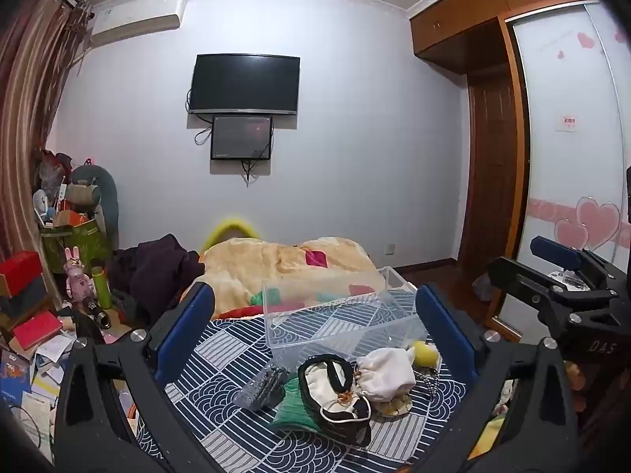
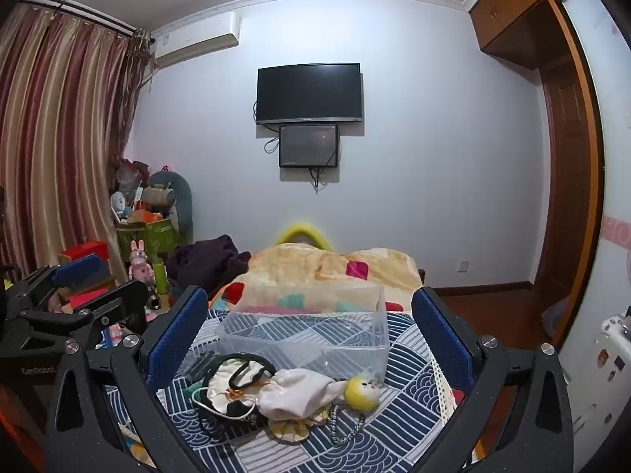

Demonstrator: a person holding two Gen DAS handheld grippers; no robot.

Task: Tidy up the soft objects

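Note:
A pile of soft objects lies on the blue patterned bedspread [image 1: 221,354]: a white drawstring pouch [image 1: 384,374], a black-trimmed white pouch [image 1: 327,378], a green cloth [image 1: 292,406], a grey mesh item [image 1: 260,388] and a yellow plush ball [image 1: 426,352]. A clear plastic bin [image 1: 339,315] stands just behind them. My left gripper [image 1: 315,315] is open, hovering above the pile. In the right wrist view the same pouch [image 2: 295,392], yellow ball [image 2: 361,394] and bin [image 2: 307,331] lie ahead of my open right gripper [image 2: 309,315]. Both grippers are empty.
A beige blanket [image 1: 284,264] covers the far bed. Dark clothes [image 1: 157,272] lie at its left. Cluttered boxes, books and toys [image 1: 59,276] fill the left side. A wardrobe [image 1: 572,157] stands right. A TV [image 1: 244,82] hangs on the wall.

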